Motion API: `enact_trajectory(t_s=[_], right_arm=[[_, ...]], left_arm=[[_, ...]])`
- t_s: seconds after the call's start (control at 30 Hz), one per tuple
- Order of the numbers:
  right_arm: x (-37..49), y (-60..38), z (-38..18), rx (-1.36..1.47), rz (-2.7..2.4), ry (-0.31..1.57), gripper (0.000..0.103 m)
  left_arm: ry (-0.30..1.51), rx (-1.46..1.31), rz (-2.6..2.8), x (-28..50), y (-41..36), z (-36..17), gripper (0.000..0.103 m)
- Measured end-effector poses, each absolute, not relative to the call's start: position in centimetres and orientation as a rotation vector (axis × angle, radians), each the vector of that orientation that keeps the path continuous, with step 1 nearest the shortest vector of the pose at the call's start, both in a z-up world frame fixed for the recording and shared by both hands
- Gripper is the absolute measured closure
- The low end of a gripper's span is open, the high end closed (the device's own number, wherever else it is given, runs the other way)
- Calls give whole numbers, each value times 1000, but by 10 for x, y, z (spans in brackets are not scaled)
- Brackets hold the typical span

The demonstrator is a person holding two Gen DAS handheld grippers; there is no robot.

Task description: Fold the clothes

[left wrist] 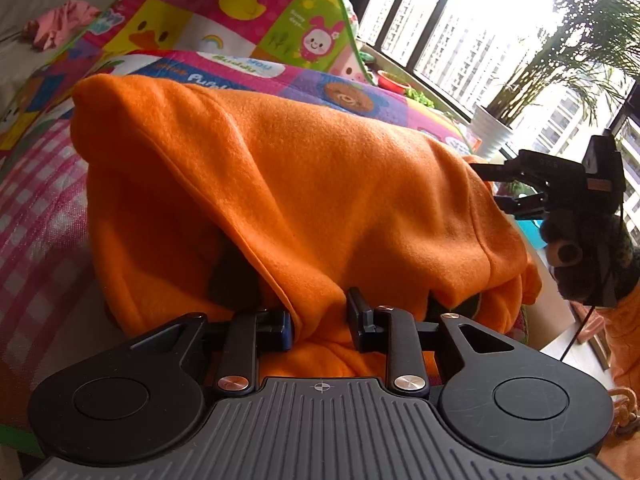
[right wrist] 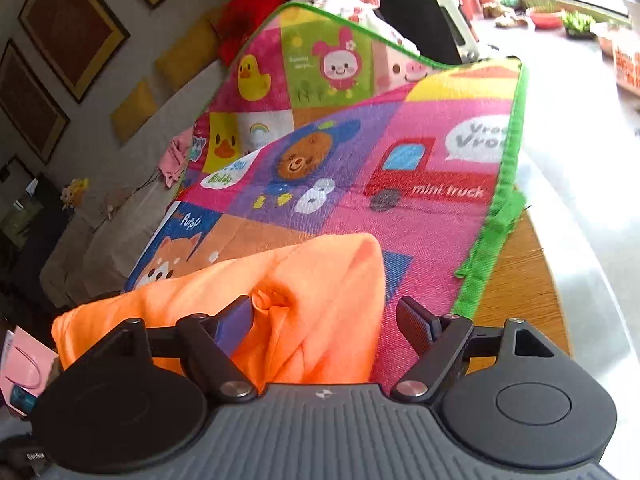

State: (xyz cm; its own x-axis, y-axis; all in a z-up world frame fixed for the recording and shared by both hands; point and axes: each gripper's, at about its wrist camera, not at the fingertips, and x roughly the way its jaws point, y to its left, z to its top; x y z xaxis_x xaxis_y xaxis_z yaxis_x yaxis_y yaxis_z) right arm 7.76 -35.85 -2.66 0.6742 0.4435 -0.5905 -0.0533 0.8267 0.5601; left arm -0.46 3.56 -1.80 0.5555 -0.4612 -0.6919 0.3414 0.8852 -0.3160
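Observation:
An orange fleece garment (left wrist: pixel 304 200) lies bunched on a colourful cartoon play mat (left wrist: pixel 240 12). My left gripper (left wrist: pixel 320 320) is shut on a fold of the garment's near edge, cloth pinched between its fingers. My right gripper (right wrist: pixel 324 316) is open, its fingers wide apart around the garment's other end (right wrist: pixel 304 304), with cloth lying between them, not pinched. The right gripper also shows in the left wrist view (left wrist: pixel 504 188) at the garment's far right end.
The mat (right wrist: pixel 400 160) has a green border and covers a wooden table (right wrist: pixel 520 280). A pink garment (left wrist: pixel 60 24) lies at the far left on a sofa. A potted palm (left wrist: pixel 496 132) and windows stand to the right. Framed pictures (right wrist: pixel 68 28) hang on the wall.

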Motion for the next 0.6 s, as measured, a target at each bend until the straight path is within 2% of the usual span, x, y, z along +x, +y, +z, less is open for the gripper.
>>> enact_trajectory(t_s=[0.13, 0.17, 0.2, 0.23, 0.27, 0.3, 0.43, 0.47, 0.6], right_arm=[[93, -323, -29, 564, 447, 792, 19], [92, -308, -25, 502, 461, 786, 26], [91, -296, -23, 420, 460, 783, 34], [89, -286, -23, 338, 447, 778, 36], [87, -277, -23, 258, 431, 771, 37], [85, -272, -24, 209, 425, 762, 37], [72, -275, -25, 121, 400, 722, 37], [69, -277, -26, 109, 395, 717, 37], [60, -283, -28, 118, 379, 719, 31]], left_arm=[[863, -154, -469, -4, 36, -18, 74], [865, -153, -465, -5, 37, -16, 73], [865, -151, -462, -6, 37, -13, 65], [862, -149, -468, -8, 38, -9, 58], [849, -148, -477, -11, 40, -2, 45], [824, -142, -474, -15, 42, 7, 35], [692, -142, -408, -23, 60, 47, 17], [664, -151, -372, -21, 66, 54, 9], [704, -233, -217, 8, 94, 49, 9]])
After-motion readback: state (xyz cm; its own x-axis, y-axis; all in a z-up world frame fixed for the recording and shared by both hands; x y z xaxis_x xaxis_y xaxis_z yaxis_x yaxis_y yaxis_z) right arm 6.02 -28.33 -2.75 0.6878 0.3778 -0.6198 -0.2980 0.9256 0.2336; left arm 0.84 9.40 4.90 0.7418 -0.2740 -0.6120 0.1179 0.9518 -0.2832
